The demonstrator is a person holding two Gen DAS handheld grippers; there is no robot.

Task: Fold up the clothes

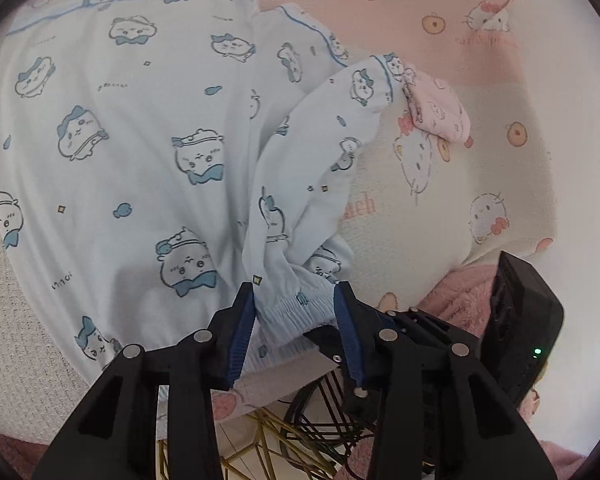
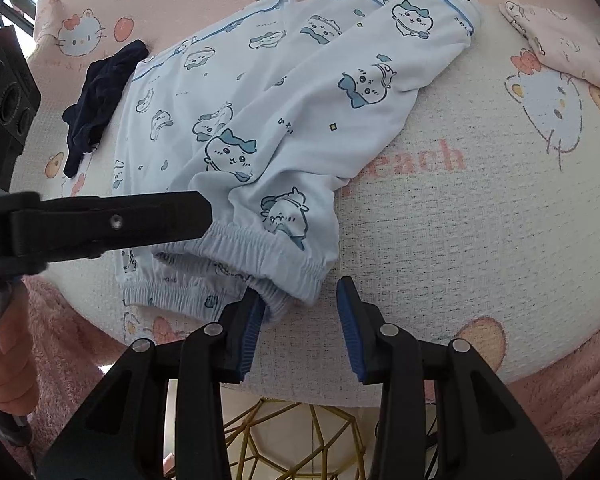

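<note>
Pyjama trousers, pale blue with a cartoon print, lie spread on the pink-and-cream printed table cover, waistband end nearest both tools. At the left tool, the gathered elastic waistband sits directly between the blue pads; the jaws stand partly apart, and whether they press the fabric cannot be told. At the right tool, the jaws stand apart and grip nothing: the waistband corner touches the left-hand pad only, with bare cover between the pads. From the waistband, the long axis of the trousers runs away from both tools, with the legs crossing and the cuffs at the far end. The left tool is judged nearer to a workable hold. Beyond the cuffs lies a small pink garment; far left of them, a dark garment.
</note>
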